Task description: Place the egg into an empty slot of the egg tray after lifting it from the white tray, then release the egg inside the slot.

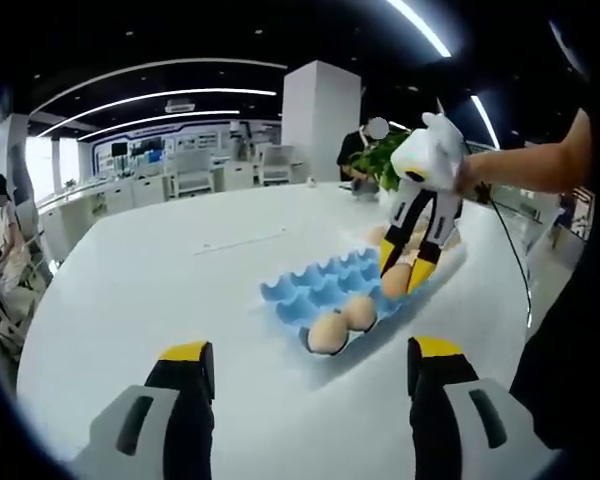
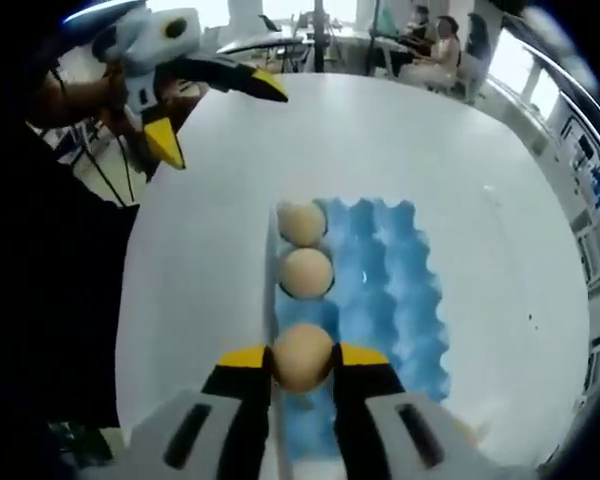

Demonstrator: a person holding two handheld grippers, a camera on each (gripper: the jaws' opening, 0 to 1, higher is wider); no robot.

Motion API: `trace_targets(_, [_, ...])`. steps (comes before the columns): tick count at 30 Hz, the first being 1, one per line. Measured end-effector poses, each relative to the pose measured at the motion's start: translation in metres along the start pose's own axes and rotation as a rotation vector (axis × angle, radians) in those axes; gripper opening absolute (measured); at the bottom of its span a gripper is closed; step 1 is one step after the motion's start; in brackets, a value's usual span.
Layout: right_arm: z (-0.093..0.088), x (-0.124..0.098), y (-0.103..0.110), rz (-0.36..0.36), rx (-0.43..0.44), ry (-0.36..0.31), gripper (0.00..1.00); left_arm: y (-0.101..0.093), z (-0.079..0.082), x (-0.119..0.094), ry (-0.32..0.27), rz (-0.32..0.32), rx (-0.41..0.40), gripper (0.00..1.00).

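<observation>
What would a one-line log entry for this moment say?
right gripper: shut on egg over tray | left gripper: open, idle | tray: two eggs

This is a big open office or show room. Long bright strip lights point(image 1: 160, 95) curve across a dark ceiling. A wide white table point(image 1: 160, 290) stands in the middle, near a tall white pillar point(image 1: 320, 120). Desks and chairs point(image 1: 195, 170) line the back, people point(image 2: 435, 45) sit far off, and a green plant point(image 1: 380, 160) grows nearby.
</observation>
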State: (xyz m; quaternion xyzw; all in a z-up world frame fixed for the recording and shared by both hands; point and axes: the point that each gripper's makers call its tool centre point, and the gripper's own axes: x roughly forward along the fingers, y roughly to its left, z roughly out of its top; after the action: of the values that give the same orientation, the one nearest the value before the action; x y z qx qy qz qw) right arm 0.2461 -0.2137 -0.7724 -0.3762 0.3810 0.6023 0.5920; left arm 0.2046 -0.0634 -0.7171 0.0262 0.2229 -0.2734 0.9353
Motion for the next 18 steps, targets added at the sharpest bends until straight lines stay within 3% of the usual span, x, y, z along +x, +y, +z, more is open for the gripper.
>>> trace_targets(18, [0.006,0.021,-0.001,0.038,-0.044,0.054,0.24,0.003,-0.003,-0.002,0.002,0.008,-0.006,0.79])
